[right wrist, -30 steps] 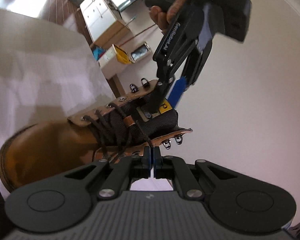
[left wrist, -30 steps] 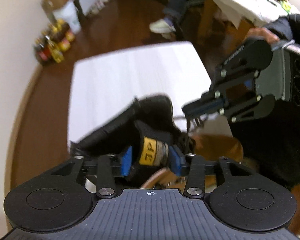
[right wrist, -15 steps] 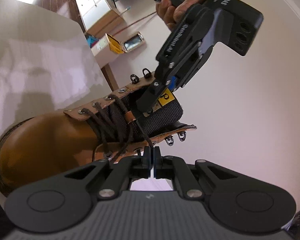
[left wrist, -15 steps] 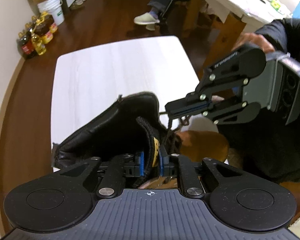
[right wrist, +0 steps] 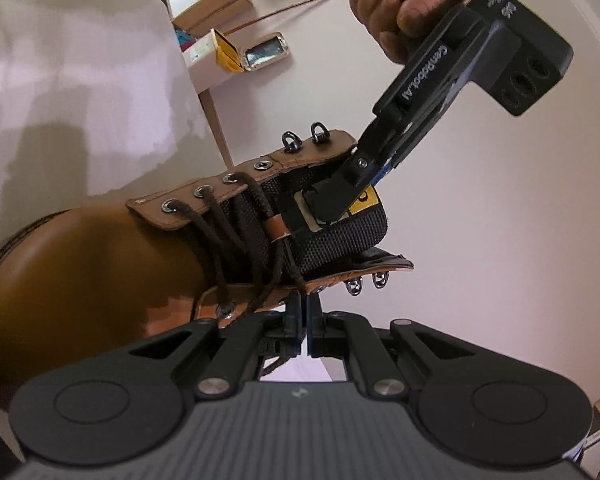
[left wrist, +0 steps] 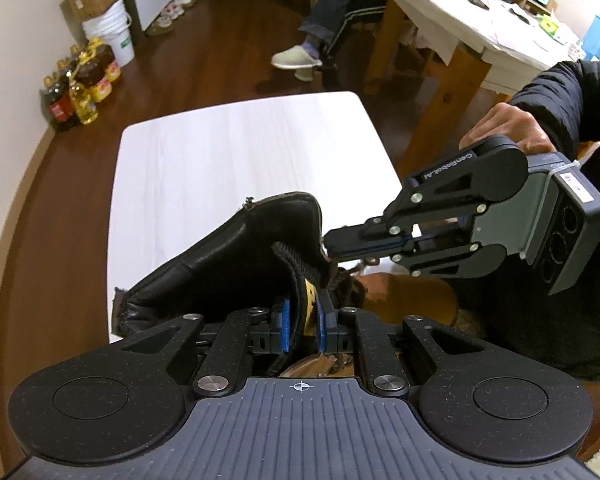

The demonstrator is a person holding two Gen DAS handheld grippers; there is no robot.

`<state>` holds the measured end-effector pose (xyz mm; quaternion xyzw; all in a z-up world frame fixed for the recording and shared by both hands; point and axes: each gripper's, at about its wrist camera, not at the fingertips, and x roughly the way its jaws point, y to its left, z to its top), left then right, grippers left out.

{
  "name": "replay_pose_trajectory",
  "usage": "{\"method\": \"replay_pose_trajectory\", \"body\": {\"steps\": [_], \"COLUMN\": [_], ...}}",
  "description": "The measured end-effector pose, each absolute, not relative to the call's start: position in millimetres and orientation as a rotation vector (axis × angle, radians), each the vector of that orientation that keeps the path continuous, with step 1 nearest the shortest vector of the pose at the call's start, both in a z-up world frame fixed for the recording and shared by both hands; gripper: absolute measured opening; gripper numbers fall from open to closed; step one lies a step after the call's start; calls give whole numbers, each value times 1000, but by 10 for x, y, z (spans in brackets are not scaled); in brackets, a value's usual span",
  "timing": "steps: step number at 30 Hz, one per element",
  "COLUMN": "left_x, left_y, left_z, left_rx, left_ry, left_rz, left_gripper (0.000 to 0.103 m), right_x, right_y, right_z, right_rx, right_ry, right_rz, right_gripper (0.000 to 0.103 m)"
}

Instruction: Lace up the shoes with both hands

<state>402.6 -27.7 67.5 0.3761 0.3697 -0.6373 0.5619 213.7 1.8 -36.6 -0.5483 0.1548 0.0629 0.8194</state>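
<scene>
While the brown boot point(right wrist: 100, 264) lies on the white table point(left wrist: 220, 160), we clamp its black tongue point(right wrist: 340, 236) in our left hand-held gripper point(left wrist: 302, 326), pads pressing either side by the yellow label point(right wrist: 366, 204); our right hand-held gripper point(right wrist: 303, 320) is clenched on the dark lace point(right wrist: 256, 216) at six o'clock in its view; empty hooks point(right wrist: 304, 138) sit at twelve o'clock.
</scene>
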Motion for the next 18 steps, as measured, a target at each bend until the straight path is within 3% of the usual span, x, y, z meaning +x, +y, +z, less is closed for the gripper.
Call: {"method": "replay_pose_trajectory", "body": {"steps": [9, 12, 18], "left_x": [4024, 4036, 4061], "left_y": [-295, -291, -293], "left_z": [674, 667, 664], "left_rx": [882, 873, 871], "left_ry": [866, 870, 882], "left_rz": [-1490, -1488, -1486], "left_gripper": [14, 15, 15], "right_x": [2195, 2167, 2097], "right_y": [2, -14, -78], "right_z": [-345, -332, -250], "right_rx": [-1127, -1124, -1083], "right_ry": [339, 344, 321], "right_rz": [122, 144, 172], "right_gripper": [4, 16, 16]}}
